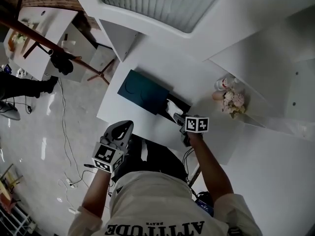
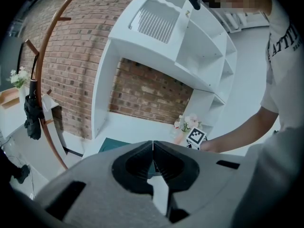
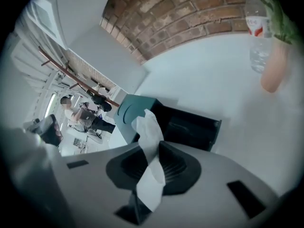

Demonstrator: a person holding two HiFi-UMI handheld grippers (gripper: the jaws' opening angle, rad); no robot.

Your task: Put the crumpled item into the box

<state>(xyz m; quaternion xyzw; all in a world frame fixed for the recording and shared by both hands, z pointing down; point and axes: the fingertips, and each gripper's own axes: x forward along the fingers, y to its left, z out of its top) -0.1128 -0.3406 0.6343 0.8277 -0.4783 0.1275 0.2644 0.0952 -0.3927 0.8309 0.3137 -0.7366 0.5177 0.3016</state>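
A white crumpled tissue [image 3: 146, 126] sticks up between the jaws of my right gripper [image 3: 152, 151], which is shut on it. In the head view that gripper [image 1: 176, 116] holds the tissue [image 1: 172, 107] just short of the near edge of the open black box [image 1: 181, 103]. The box's dark teal lid [image 1: 142, 91] lies flat against its left side. The box [image 3: 190, 127] and the lid [image 3: 134, 109] lie right ahead of the right jaws. My left gripper [image 1: 124, 127] hangs off the table's front edge, shut and empty, its jaw tips meeting [image 2: 153, 148].
A pink vase of flowers [image 1: 231, 101] and a clear bottle [image 3: 256, 32] stand on the white table [image 1: 216, 144] to the right of the box. White shelving [image 2: 190, 46] rises behind. A coat stand [image 1: 59, 58] and cables are on the floor at left.
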